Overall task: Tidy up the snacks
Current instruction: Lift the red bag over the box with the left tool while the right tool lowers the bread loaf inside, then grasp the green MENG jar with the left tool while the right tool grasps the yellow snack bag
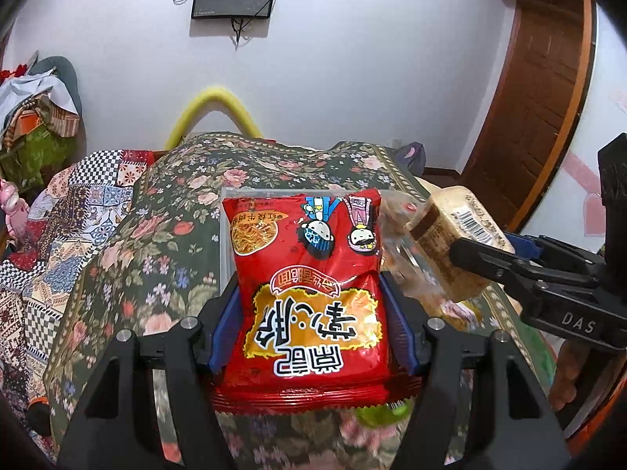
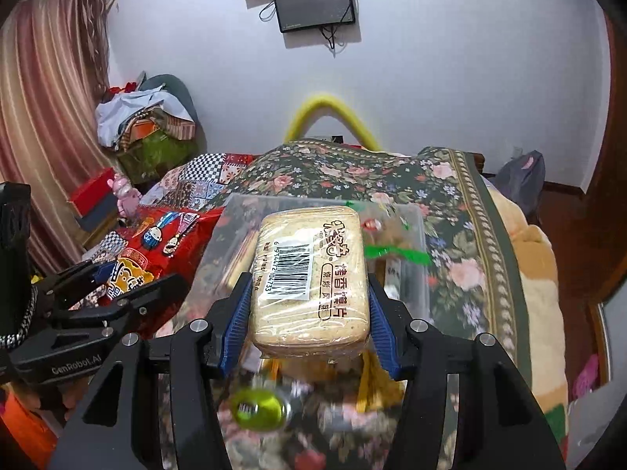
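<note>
My left gripper (image 1: 309,297) is shut on a red noodle snack bag (image 1: 309,274) and holds it above the floral bed cover, in front of a clear plastic box (image 1: 224,235). My right gripper (image 2: 309,290) is shut on a wrapped pack of toasted bread slices (image 2: 309,274) and holds it over the clear plastic box (image 2: 411,235). The bread pack (image 1: 446,243) and right gripper (image 1: 482,250) show at the right of the left wrist view. The red bag (image 2: 156,243) and left gripper (image 2: 113,286) show at the left of the right wrist view.
A small green packet (image 2: 258,407) and other wrapped snacks (image 2: 392,250) lie under and in the box on the floral cover (image 2: 450,203). A yellow foam arch (image 2: 329,113) stands behind. Clutter pile (image 2: 145,125) at left, wooden door (image 1: 548,90) at right.
</note>
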Tool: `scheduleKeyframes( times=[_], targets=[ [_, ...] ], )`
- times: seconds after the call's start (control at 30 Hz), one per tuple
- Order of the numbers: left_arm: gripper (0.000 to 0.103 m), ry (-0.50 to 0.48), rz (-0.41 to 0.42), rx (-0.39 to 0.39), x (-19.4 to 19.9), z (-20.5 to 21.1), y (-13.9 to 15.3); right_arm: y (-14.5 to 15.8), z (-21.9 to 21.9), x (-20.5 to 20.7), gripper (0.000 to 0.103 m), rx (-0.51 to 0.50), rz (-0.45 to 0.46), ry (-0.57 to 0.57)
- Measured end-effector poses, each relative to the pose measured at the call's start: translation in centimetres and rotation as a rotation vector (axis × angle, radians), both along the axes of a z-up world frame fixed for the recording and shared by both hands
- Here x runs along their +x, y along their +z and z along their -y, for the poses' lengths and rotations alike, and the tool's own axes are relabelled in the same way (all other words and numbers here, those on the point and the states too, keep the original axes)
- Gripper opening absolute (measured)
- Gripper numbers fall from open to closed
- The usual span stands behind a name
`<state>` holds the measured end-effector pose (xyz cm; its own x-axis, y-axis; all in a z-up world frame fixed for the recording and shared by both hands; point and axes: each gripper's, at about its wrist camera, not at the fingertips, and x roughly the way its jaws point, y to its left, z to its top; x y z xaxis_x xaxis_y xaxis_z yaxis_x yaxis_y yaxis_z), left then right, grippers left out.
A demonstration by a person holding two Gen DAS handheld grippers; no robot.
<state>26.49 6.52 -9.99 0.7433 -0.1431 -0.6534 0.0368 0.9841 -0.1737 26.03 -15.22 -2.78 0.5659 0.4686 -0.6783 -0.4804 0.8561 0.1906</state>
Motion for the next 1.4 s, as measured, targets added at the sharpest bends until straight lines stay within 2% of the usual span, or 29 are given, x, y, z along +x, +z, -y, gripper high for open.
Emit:
scheduleKeyframes(
  times=[0.4, 0.57, 0.77, 0.93, 1.07, 1.23, 1.4],
  targets=[
    [0.065, 0.023, -0.065, -0.004, 6.2, -1.2, -3.3, -2.6, -2.6, 5.5, 0.051, -0.034, -0.067, 0.026],
    [0.065, 0.028, -0.078, 0.019, 7.9, -1.1, -4.0, -2.8, -3.7, 6.8, 0.051, -0.051, -0.068, 0.042],
    [0.065, 0.016, -0.115, 0.033, 9.3, -1.2, -4.9, -4.2, -4.5, 8.6, 0.051, -0.048, -0.121, 0.058],
    [0.066, 0.005, -0.107, 0.117, 9.2, -0.1, -5.3, -4.9, -5.4, 8.7, 0.052, -0.107, -0.120, 0.078],
    [0.067, -0.004, -0.130, 0.076, 9.1, -0.2, -5.6, -4.8, -5.5, 8.4, 0.052, -0.146, -0.099, 0.083],
    [0.067, 0.007, -0.113, 0.034, 7.7, -0.7, -4.3, -3.7, -4.3, 7.9, 0.052, -0.108, -0.112, 0.077],
    [0.067, 0.000, -0.075, 0.037, 5.3, -0.6, -2.1, -1.6, -2.8, 6.1, 0.052, -0.077, -0.081, 0.083]
  ],
)
